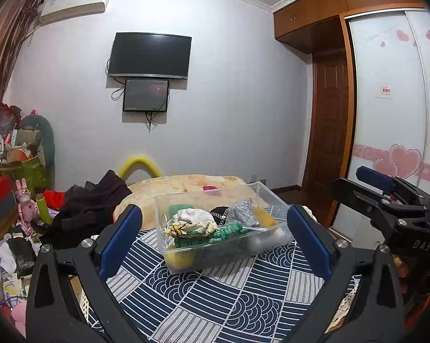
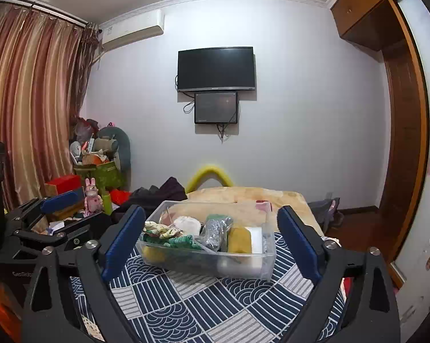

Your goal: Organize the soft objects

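Progress: looks nearly done; soft pieces already fill the clear bin [image 1: 260, 197] on the patterned worktop [image 1: 215, 300], none loose on it.
Left tool [image 1: 215, 240]: spread, empty, short of the bin.
Right tool [image 2: 212, 243]: spread, empty.
Left view only: hearts on the wardrobe door [image 1: 386, 114].
Right view only: striped curtains [image 2: 29, 100].

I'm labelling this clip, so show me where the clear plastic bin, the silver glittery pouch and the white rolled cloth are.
clear plastic bin [image 2: 243, 265]: right wrist view, on its front wall.
silver glittery pouch [image 2: 215, 233]: right wrist view, on the middle of the pouch.
white rolled cloth [image 1: 193, 215]: left wrist view, on its top.
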Motion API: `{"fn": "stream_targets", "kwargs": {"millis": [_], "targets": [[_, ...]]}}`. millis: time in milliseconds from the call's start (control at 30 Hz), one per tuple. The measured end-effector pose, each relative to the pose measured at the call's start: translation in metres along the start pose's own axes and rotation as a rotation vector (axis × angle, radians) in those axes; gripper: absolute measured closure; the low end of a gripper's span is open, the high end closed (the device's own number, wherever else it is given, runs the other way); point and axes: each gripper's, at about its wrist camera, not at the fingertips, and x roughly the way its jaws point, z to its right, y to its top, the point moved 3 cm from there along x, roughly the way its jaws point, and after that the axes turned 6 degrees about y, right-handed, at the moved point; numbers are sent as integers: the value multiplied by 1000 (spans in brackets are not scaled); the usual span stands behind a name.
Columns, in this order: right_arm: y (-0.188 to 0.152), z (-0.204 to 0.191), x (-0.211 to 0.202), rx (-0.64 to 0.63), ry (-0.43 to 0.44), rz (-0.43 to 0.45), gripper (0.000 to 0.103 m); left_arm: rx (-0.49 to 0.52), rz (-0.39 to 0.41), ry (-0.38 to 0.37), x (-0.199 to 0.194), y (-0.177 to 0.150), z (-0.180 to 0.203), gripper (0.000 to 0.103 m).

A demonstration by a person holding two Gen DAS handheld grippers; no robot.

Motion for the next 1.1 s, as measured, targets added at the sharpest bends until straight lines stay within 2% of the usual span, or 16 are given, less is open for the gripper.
{"fn": "stream_targets", "kwargs": {"millis": [1100], "targets": [[-4,-3,-4,13,-2,2,6,1,11,6,-4,0,0,0]]}}
